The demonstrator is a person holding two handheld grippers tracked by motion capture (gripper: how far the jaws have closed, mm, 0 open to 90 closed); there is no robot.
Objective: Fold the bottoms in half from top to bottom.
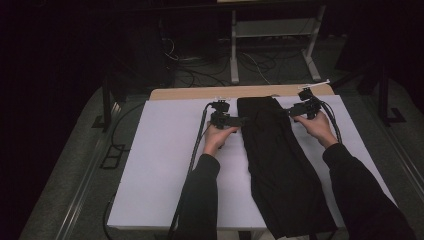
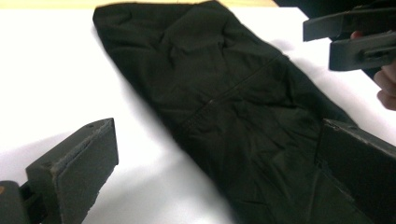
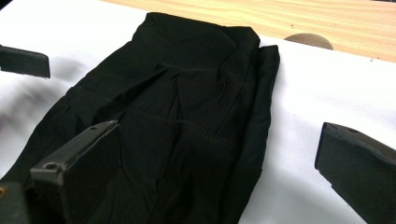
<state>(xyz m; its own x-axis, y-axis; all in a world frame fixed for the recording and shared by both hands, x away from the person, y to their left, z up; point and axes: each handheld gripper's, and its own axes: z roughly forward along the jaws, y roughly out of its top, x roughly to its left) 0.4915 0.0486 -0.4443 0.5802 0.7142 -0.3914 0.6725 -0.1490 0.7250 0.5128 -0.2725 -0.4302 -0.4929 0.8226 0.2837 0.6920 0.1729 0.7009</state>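
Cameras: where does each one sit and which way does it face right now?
High view: above the person's side, facing forward and down on the white table; both forearms, left gripper, right gripper.
Left gripper view: rides the left gripper, open jaws facing the black garment.
Right gripper view: rides the right gripper, open jaws, facing the far wooden edge.
Shared: the garment.
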